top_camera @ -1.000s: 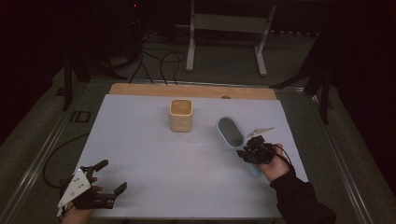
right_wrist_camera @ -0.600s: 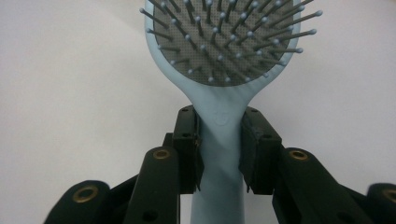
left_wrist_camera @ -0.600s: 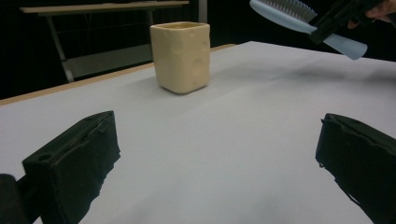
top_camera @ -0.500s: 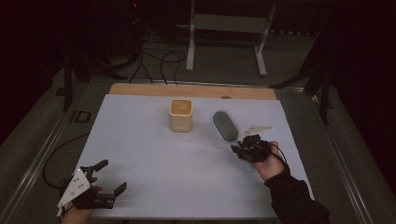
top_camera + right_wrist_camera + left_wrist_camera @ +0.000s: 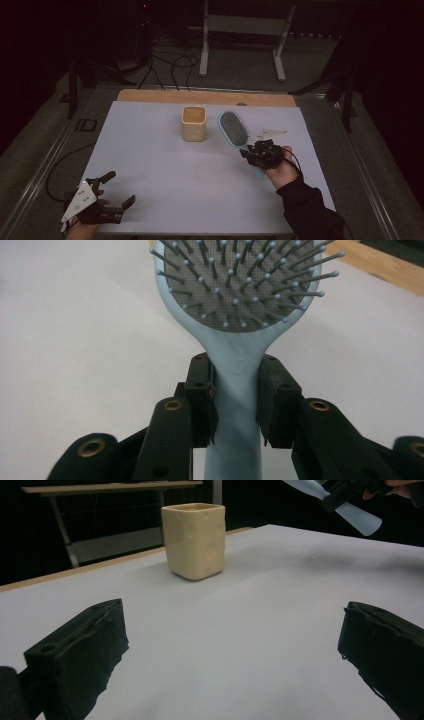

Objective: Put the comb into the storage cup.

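I find no readable text, label, brand, number or sign in any view. Hairbrush handle carries small embossed mark just above clamping jaws, too faint for me to read. Cream cup shows only dimples. Grey plate on left gripper shows dots, no characters.

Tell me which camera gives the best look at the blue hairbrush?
The right gripper view: the hairbrush looms close, bristles sharp, its handle clamped between the jaws. The high view shows the whole brush small, beside the cup. The left gripper view catches just a bit of it at the top edge.
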Tool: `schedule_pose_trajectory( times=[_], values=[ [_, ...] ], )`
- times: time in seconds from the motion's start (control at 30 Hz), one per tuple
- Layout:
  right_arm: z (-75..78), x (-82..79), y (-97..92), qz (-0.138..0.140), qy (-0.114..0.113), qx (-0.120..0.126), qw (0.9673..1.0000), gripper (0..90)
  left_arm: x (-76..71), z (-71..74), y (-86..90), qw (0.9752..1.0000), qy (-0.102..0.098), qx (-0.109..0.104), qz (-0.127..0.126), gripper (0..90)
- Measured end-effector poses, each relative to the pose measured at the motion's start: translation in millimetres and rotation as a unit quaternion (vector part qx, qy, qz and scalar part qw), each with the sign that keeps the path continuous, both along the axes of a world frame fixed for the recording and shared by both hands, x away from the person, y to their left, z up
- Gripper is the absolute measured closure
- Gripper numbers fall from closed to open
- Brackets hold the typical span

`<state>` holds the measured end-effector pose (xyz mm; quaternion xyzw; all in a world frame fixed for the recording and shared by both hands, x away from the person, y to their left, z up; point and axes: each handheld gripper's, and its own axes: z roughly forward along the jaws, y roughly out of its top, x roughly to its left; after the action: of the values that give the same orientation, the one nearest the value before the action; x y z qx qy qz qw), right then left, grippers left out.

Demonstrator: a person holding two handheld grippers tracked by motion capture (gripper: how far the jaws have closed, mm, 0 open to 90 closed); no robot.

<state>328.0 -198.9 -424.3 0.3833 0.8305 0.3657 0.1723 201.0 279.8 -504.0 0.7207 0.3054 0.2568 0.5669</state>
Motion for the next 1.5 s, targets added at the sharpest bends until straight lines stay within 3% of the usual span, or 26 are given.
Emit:
schedule_pose_trajectory(
  times=[0.3, 0.5, 0.9, 1.03, 1.3, 1.5],
  values=[
    [8.8, 11.8, 15.9, 0.012, -0.022, 0.024, 0.9994, 70.2, 0.0, -0.1, 0.3, 1.0000, 0.000, 0.000, 0.000, 0.0],
    [11.4, 20.1, 26.0, 0.022, -0.044, 0.059, 0.9970, 70.2, 0.0, -0.1, 0.6, 1.0000, 0.000, 0.000, 0.000, 0.0],
    [12.3, 29.2, 38.6, 0.025, -0.059, 0.091, 0.9938, 70.2, 0.1, -0.4, 0.6, 1.0000, 0.000, 0.001, -0.001, 0.0],
    [13.4, 34.0, 45.6, 0.032, -0.071, 0.112, 0.9907, 70.2, 0.1, -0.4, 0.7, 1.0000, 0.000, 0.001, 0.000, 0.0],
    [15.8, 42.8, 59.0, 0.046, -0.077, 0.123, 0.9884, 70.2, 0.1, -0.6, 0.9, 1.0000, 0.000, -0.002, -0.001, 0.0],
    [19.8, 50.5, 68.6, 0.058, -0.088, 0.146, 0.9837, 70.2, -0.1, -0.4, 1.4, 1.0000, 0.000, -0.003, 0.001, 0.0]
  ],
)
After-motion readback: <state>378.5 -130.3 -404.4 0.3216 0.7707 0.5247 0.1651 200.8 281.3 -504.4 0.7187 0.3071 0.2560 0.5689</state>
